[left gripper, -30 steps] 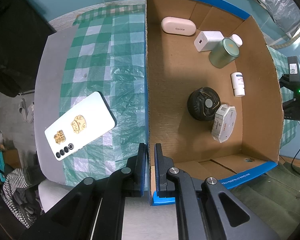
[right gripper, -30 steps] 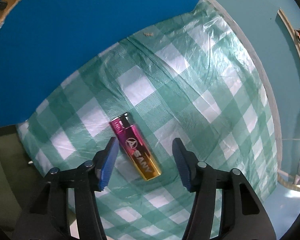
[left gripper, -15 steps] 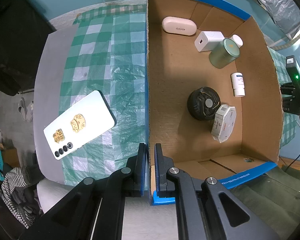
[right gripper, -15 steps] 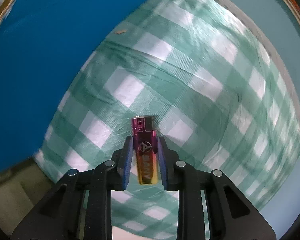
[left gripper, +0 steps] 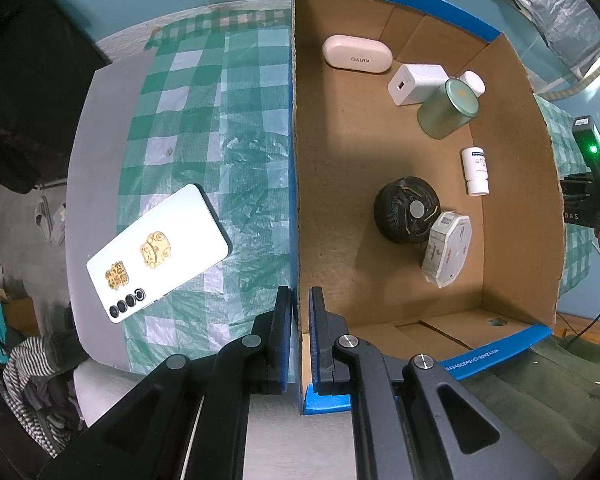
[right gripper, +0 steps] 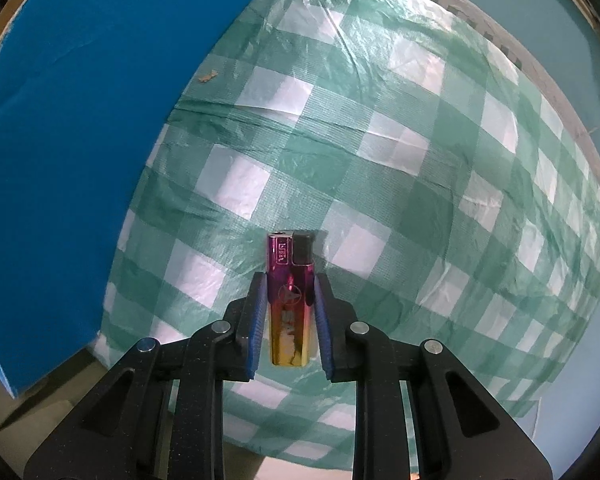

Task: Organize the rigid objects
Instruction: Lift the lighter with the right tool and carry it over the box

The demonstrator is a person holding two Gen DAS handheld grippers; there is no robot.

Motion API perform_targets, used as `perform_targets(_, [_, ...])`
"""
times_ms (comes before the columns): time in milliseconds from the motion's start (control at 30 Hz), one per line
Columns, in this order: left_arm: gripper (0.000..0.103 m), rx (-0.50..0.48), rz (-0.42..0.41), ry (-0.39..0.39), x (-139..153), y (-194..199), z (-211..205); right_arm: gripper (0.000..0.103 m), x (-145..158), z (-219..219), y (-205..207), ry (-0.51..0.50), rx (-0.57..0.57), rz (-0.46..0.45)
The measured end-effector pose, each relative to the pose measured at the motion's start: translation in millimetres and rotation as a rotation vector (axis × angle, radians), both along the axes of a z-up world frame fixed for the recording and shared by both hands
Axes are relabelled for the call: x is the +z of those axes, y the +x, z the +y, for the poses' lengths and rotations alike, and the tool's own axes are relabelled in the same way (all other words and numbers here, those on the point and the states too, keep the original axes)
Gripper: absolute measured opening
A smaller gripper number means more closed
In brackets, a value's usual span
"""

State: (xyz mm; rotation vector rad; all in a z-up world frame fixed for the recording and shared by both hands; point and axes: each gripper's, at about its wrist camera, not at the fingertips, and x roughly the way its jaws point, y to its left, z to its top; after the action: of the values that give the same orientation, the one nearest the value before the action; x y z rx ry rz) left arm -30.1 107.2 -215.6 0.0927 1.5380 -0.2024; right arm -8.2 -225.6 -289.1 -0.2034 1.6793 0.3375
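Note:
My right gripper (right gripper: 290,280) is shut on a purple-to-gold lighter (right gripper: 290,292) and holds it above the green checked tablecloth (right gripper: 380,160). The blue outer wall of the cardboard box (right gripper: 80,140) is to its left. My left gripper (left gripper: 300,296) is shut on the left wall of the open cardboard box (left gripper: 296,160). Inside the box lie a white earbud case (left gripper: 358,54), a white charger (left gripper: 416,84), a green tin (left gripper: 448,110), a white bottle (left gripper: 475,171), a black fan (left gripper: 406,209) and a white octagonal box (left gripper: 447,249). A white phone (left gripper: 156,252) lies face down on the cloth left of the box.
The right gripper's body with a green light (left gripper: 594,176) shows past the box's right wall. The grey table edge (left gripper: 96,160) runs left of the cloth. A striped cloth (left gripper: 32,384) lies below the table at the lower left.
My right gripper closed on the lighter and lifted it off the cloth, and the view swung away from the box. The left gripper stayed clamped on the box wall.

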Motion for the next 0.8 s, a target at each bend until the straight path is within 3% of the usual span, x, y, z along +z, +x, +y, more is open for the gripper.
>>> perform_targets(433, [0.006, -0.002, 0.005, 0.003, -2, -1, -1, 0.021, 23, -14, 14, 0.030, -0.003, -0.033])
perform_targets(800, [0.006, -0.002, 0.006, 0.005, -2, -1, -1, 0.021, 1, -6, 19, 0.009, -0.001, -0.015])
